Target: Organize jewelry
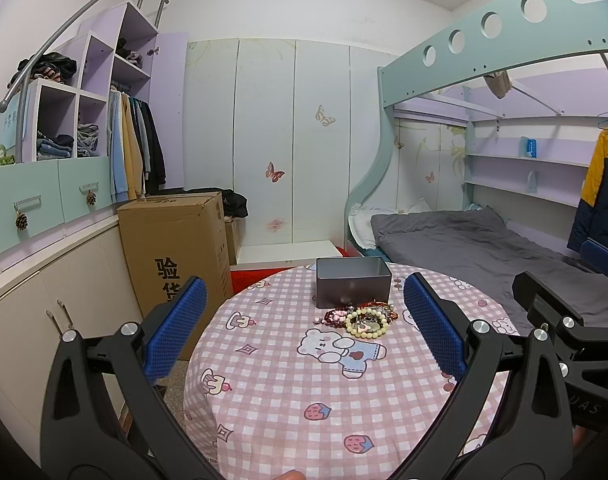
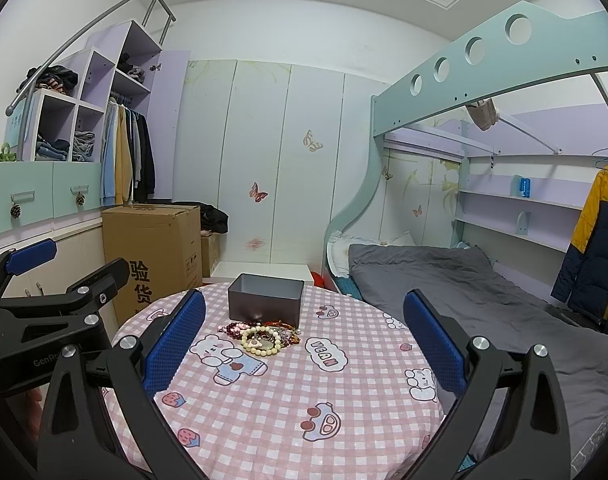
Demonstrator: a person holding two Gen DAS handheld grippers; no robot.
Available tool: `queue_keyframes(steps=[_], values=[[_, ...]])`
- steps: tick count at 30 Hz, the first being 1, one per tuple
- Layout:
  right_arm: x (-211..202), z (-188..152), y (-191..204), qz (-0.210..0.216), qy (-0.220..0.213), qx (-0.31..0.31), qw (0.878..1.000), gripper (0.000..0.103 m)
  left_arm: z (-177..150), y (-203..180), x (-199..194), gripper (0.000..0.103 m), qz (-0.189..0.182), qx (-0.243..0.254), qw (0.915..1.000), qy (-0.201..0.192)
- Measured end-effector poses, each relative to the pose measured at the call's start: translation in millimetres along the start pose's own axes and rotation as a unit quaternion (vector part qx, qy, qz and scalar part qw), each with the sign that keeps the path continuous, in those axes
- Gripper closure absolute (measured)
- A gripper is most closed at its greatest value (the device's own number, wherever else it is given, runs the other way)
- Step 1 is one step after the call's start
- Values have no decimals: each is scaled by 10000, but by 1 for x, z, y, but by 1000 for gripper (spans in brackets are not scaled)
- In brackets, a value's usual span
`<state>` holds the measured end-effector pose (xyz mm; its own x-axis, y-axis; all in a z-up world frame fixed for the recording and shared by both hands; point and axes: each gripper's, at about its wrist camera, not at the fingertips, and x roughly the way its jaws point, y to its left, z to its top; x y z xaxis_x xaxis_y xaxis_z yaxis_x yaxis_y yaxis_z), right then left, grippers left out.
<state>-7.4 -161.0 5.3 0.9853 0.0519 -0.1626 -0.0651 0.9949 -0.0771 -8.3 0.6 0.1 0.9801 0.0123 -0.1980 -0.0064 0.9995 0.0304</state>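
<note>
- Pink-checked desk [image 2: 344,420] carries a bracelet pile [image 2: 264,336] just before the tin [image 2: 266,300].
- Both grippers — left gripper [image 1: 304,320], right gripper [image 2: 304,336] — hover released; tangled strands may drag neighbours off.

A pink-and-white checked tablecloth [image 2: 288,400] printed with bears and strawberries carries a plain grey metal tin [image 2: 265,295] and cream-coloured bead bracelet [image 2: 261,341].
</note>
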Motion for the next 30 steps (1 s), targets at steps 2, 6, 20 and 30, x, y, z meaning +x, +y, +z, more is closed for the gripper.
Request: queue_keyframes(steps=[2, 6, 20, 30], values=[[0, 1, 0, 7, 10, 13, 10000, 7, 0, 0, 0, 6, -2, -4, 10000, 4], [3, 0, 4, 12, 63, 27, 10000, 7, -3, 1, 2, 6, 10, -8, 10000, 37], [24, -9, 3, 66, 177, 216, 9996, 7, -12, 10, 36, 6, 27, 71, 9993, 366], [78, -34, -2, 270, 1121, 189, 9932, 7, -39, 32, 107, 6, -245, -366, 9866, 1569]])
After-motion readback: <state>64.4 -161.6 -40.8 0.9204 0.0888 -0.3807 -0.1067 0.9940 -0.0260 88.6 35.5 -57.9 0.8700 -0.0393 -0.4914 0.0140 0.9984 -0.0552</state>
